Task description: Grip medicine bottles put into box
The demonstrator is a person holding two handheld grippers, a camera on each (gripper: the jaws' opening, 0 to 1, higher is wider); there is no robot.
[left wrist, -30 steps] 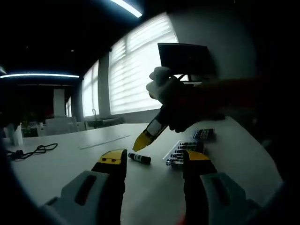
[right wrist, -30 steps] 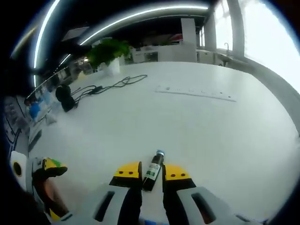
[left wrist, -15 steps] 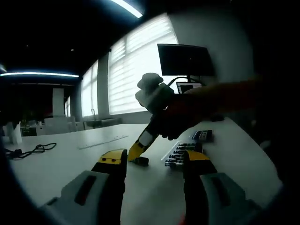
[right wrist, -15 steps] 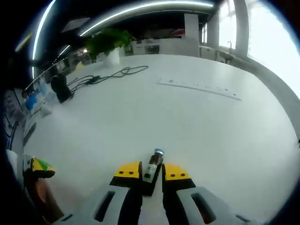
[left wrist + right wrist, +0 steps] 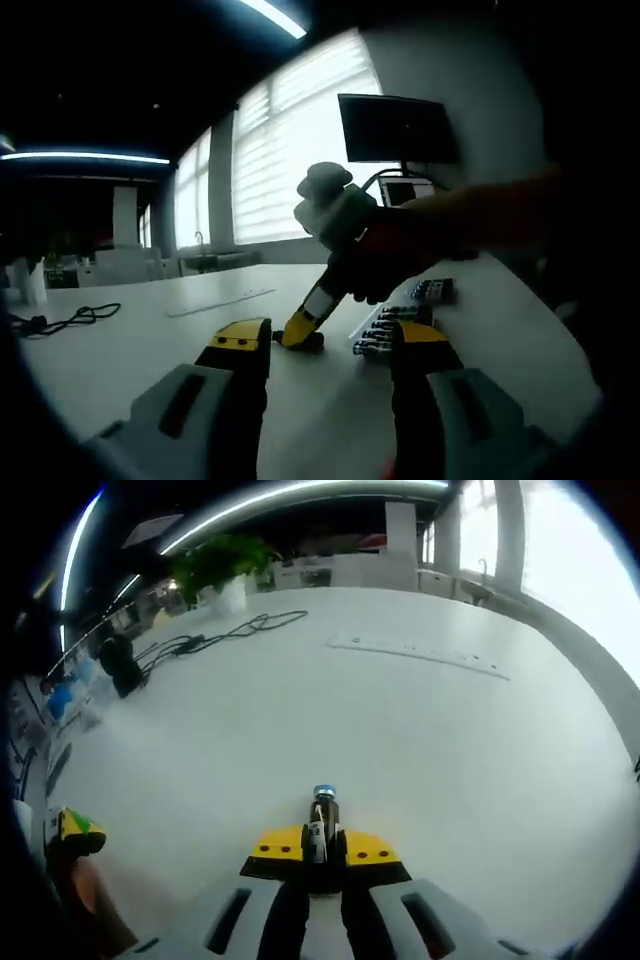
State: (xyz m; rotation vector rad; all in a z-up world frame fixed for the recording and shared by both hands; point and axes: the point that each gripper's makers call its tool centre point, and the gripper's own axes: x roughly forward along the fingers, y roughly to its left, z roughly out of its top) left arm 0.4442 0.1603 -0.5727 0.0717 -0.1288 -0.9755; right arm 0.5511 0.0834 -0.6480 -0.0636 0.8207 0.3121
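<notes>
A small dark medicine bottle (image 5: 322, 820) with a blue cap lies on the white table (image 5: 430, 740), and my right gripper (image 5: 322, 846) is shut on it, one yellow tip on each side. In the left gripper view, that same right gripper (image 5: 298, 330) comes down from the right in a person's hand (image 5: 385, 250), its yellow tip on the bottle (image 5: 313, 341). My left gripper (image 5: 330, 338) hangs open just above the table with nothing between its jaws. Beyond it a box (image 5: 392, 325) holds several dark bottles lying in rows. A second group of bottles (image 5: 432, 290) sits farther back.
A long white power strip (image 5: 420, 655) and black cables (image 5: 225, 640) lie across the far table, with a potted plant (image 5: 215, 575) behind. A dark monitor (image 5: 395, 125) stands before bright blinds. Another cable (image 5: 70, 320) trails at the left.
My right gripper has closed its jaws on the bottle, which now lines up straight between them. In the left gripper view it has dropped down to the table.
</notes>
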